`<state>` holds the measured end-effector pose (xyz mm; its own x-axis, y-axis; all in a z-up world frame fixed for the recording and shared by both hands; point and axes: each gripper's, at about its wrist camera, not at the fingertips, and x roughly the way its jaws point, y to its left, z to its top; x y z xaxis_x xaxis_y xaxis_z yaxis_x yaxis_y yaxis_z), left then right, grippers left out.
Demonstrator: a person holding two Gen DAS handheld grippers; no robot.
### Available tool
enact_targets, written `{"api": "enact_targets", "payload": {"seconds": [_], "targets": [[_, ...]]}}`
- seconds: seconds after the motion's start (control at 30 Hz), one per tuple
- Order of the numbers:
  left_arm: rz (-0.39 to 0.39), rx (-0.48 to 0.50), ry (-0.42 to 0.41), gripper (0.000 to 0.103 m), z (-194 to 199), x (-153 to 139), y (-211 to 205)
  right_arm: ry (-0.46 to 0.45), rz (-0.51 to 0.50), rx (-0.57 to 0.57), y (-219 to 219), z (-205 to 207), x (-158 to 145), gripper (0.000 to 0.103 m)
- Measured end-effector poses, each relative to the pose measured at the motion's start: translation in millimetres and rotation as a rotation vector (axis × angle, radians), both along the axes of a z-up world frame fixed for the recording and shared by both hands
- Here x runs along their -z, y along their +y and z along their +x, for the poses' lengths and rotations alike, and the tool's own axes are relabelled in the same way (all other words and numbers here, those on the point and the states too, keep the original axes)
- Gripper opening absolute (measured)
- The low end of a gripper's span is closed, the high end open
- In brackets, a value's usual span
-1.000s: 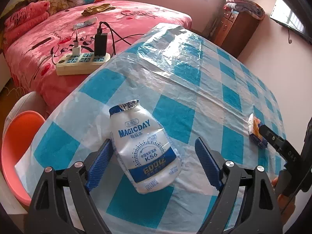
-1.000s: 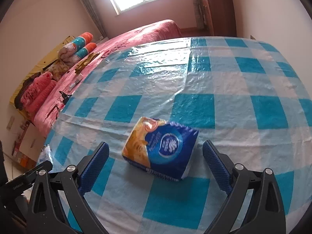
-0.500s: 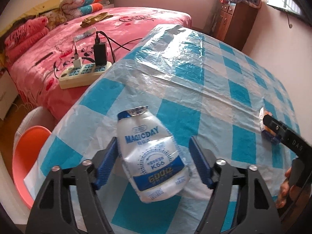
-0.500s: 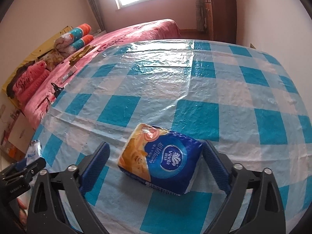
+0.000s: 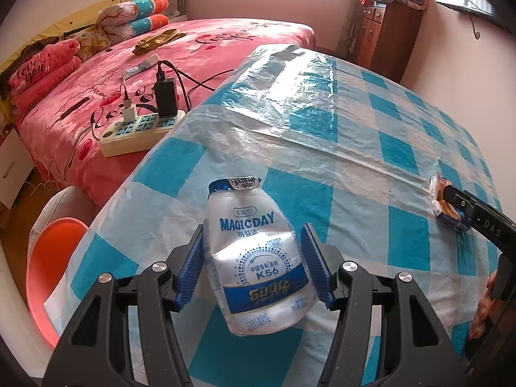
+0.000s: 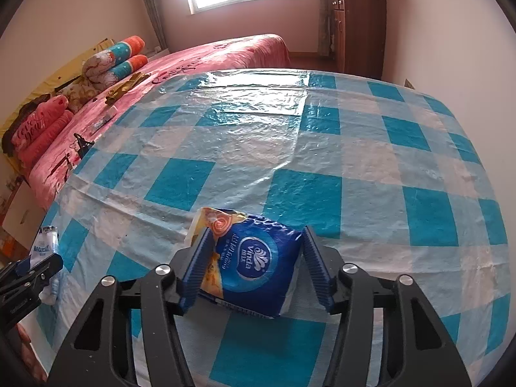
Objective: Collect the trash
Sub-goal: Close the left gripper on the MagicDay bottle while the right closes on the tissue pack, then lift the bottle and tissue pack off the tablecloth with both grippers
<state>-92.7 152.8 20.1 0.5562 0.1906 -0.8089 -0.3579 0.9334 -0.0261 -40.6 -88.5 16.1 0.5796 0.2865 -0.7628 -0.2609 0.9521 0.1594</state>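
A crumpled white and blue MAGICDAY drink bottle point(image 5: 258, 254) lies on the checked tablecloth point(image 5: 354, 148). My left gripper point(image 5: 254, 264) has closed on it, both blue pads pressing its sides. A blue and orange Vinda tissue pack point(image 6: 251, 264) lies on the same cloth. My right gripper point(image 6: 254, 264) has closed on it, pads against both ends. The tissue pack point(image 5: 446, 204) and right gripper also show at the right in the left wrist view. The bottle point(image 6: 45, 245) and left gripper show at the left edge in the right wrist view.
A pink bed point(image 5: 193, 42) stands beyond the table's left edge, with a power strip point(image 5: 138, 129) and chargers on it. An orange stool point(image 5: 51, 258) stands by the table's near left corner. A wooden cabinet point(image 5: 390, 32) stands at the far wall.
Both grippers have moved forward and closed, the left onto the bottle and the right onto the tissue pack. A second ago both were wide open around them.
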Motion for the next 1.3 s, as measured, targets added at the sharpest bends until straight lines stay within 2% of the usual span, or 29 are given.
{"api": "enact_targets", "payload": {"seconds": [0.47,0.7,1.03,1.07,1.1,1.17,1.23,1.3], "targets": [[-0.053,0.016,-0.022,0.057,-4.0,-1.9,3.4,0.007,0.058,-0.025,-11.1,-0.8,-0.7,0.04],[-0.075,0.027,-0.032,0.057,-7.3,-3.0,3.4,-0.018,0.06,-0.05,-9.0,-7.6,-5.0,0.028],[-0.088,0.053,-0.061,0.057,-17.2,-12.6,1.0,0.004,0.097,-0.13,-8.0,-16.5,-4.2,0.028],[-0.09,0.056,-0.063,0.057,-17.9,-13.1,1.0,0.01,0.095,-0.139,-6.5,-16.7,-3.6,0.033],[-0.092,0.058,-0.065,0.057,-19.0,-13.5,1.3,0.01,0.094,-0.139,-5.6,-17.0,-3.4,0.05],[-0.094,0.059,-0.068,0.057,-20.8,-14.1,1.7,0.017,0.096,-0.128,-3.2,-16.8,-2.5,0.071],[-0.091,0.062,-0.069,0.057,-21.9,-14.4,1.4,0.02,0.112,-0.133,-0.6,-17.5,-4.0,0.075],[-0.094,0.066,-0.068,0.057,-23.5,-14.4,2.6,0.024,0.11,-0.131,4.4,-17.7,-4.6,0.084]]}}
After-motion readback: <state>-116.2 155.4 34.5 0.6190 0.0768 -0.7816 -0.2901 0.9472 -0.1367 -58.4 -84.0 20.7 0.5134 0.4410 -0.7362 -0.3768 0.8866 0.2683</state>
